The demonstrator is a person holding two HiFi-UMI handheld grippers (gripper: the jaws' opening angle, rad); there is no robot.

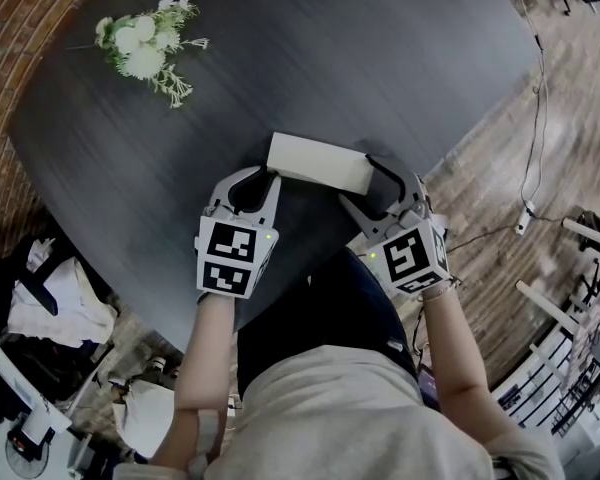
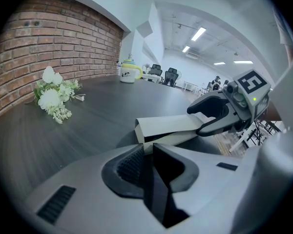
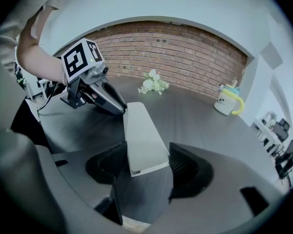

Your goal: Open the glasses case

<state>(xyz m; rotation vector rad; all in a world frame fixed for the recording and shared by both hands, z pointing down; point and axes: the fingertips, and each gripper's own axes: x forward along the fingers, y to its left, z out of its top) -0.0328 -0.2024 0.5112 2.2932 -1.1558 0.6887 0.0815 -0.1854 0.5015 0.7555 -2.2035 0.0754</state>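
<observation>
A white glasses case [image 1: 318, 161] lies near the front edge of the dark round table [image 1: 380, 68]. My left gripper [image 1: 270, 180] is at its left end. In the left gripper view its jaws [image 2: 147, 152] stand close together, pinching the case's [image 2: 171, 125] lower edge, and a dark gap shows under the case's upper flap. My right gripper [image 1: 365, 190] is at the right end. In the right gripper view that end of the case [image 3: 141, 135] sits between its wide-set jaws [image 3: 147, 167], touching both pads. Each gripper shows in the other's view, the right [image 2: 210, 116] and the left [image 3: 115, 106].
A bunch of white flowers [image 1: 145, 48] lies at the table's far left. A pale cup with a yellow handle [image 3: 227, 104] stands far across the table. The table edge curves just behind the grippers, with wooden floor and a cable [image 1: 528, 208] to the right. A brick wall stands beyond.
</observation>
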